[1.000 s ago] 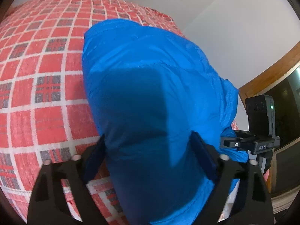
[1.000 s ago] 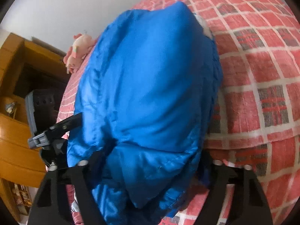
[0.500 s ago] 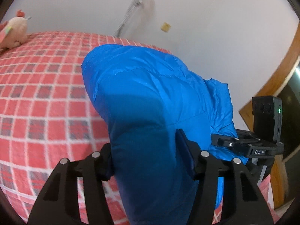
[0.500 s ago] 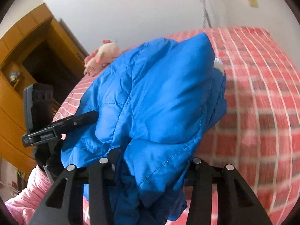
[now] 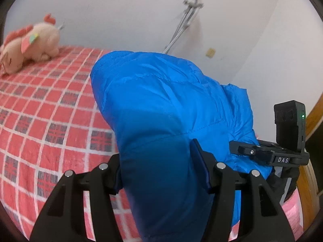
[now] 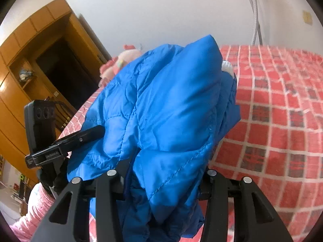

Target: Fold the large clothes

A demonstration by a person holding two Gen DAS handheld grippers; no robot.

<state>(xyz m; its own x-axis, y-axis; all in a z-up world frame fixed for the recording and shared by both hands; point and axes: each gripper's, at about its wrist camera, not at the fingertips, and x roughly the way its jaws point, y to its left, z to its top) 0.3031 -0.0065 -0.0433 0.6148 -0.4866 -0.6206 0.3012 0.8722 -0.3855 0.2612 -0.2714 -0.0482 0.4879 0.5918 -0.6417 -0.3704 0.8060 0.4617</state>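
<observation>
A bright blue padded jacket point(image 5: 161, 104) is bunched up and lifted off the bed. My left gripper point(image 5: 159, 169) is shut on a thick fold of it, the fabric filling the gap between the fingers. In the right wrist view the same blue jacket point(image 6: 165, 109) bulges over my right gripper point(image 6: 163, 181), which is shut on another thick fold. A white inner patch point(image 6: 227, 67) shows at the jacket's far edge. Each view shows the other gripper beside the jacket: the right one point(image 5: 282, 147) and the left one point(image 6: 52, 141).
A bed with a red checked cover point(image 5: 40, 109) lies under the jacket. A pink plush toy point(image 5: 30, 44) rests at its far end by the white wall. A wooden wardrobe point(image 6: 36, 60) stands to the side. A pink sleeve point(image 6: 34, 211) shows low in the right wrist view.
Both grippers' jaws narrowed onto the jacket folds, then lifted and tilted up. More wall, the plush toy and the wardrobe have come into view, and the jacket rose off the bed.
</observation>
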